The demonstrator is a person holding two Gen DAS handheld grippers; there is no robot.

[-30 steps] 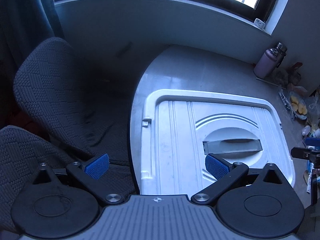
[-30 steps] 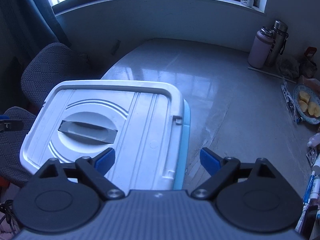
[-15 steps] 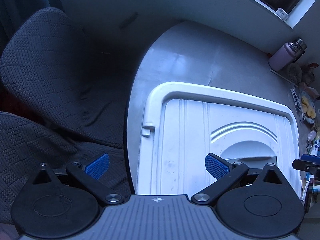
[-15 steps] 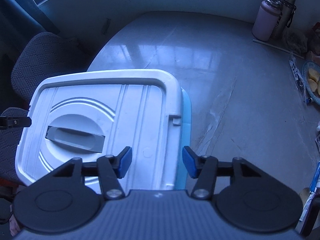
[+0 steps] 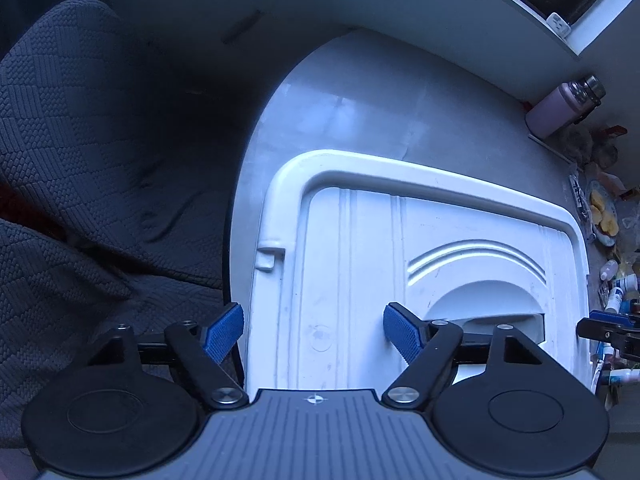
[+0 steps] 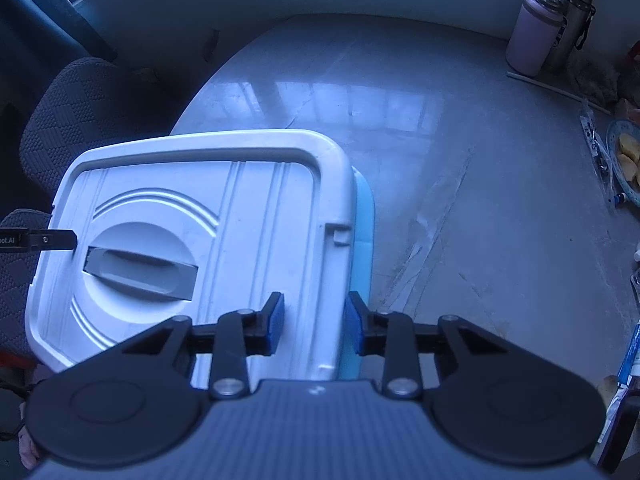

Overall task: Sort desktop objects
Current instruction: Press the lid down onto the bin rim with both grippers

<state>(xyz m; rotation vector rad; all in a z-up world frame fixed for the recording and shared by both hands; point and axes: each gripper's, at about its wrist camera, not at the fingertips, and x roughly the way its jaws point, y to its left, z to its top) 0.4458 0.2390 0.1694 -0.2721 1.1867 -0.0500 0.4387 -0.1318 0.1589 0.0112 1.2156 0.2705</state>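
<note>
A white lid (image 5: pixel 352 248) with a recessed grey handle (image 6: pixel 140 266) covers a light-blue box (image 6: pixel 362 240) on the grey table (image 6: pixel 460 152). My left gripper (image 5: pixel 312 334) straddles the lid's left rim. Its jaws are closing, one pad outside the edge and one over the lid top, and neither visibly presses. My right gripper (image 6: pixel 315 324) is shut on the lid's right rim, with blue pads on both sides of it. Each wrist view catches the other gripper's finger at the opposite edge of the lid.
A dark fabric chair (image 5: pixel 80 152) stands left of the table. At the far right are a pink bottle (image 6: pixel 532 36), a steel flask (image 6: pixel 570 20), a plate of food pieces (image 6: pixel 626 160) and several small bottles and tubes (image 5: pixel 616 292). A window sill runs behind.
Both grippers came down closer over the lid. The right jaws closed from wide apart onto the lid's right rim. The left jaws narrowed around the left rim.
</note>
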